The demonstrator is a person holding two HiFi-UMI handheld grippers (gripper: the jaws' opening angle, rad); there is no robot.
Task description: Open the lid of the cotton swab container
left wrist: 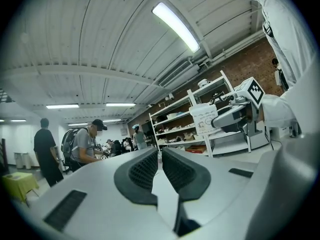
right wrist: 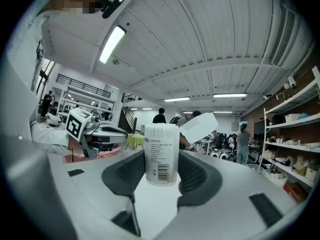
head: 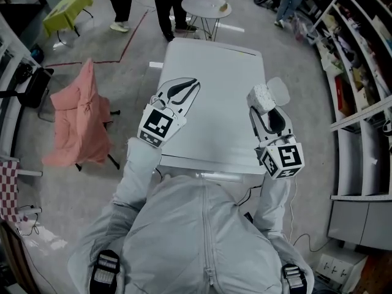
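The cotton swab container [right wrist: 161, 154] is a clear tube of white swabs with a printed label, standing upright between the pads of my right gripper [right wrist: 161, 173], which is shut on it. Its white flip lid [right wrist: 199, 128] is swung open to the upper right. In the head view the container [head: 263, 97] and its lid [head: 279, 90] are held over the right edge of the white table [head: 214, 72]. My left gripper [head: 195, 82] hovers over the table's left side, shut and holding nothing; its dark pads [left wrist: 145, 170] meet. The container [left wrist: 205, 119] also appears in the left gripper view.
A chair draped in pink cloth [head: 79, 115] stands left of the table. A small round white table [head: 205, 8] and standing people are beyond the far edge. Shelving racks [head: 361, 103] line the right side.
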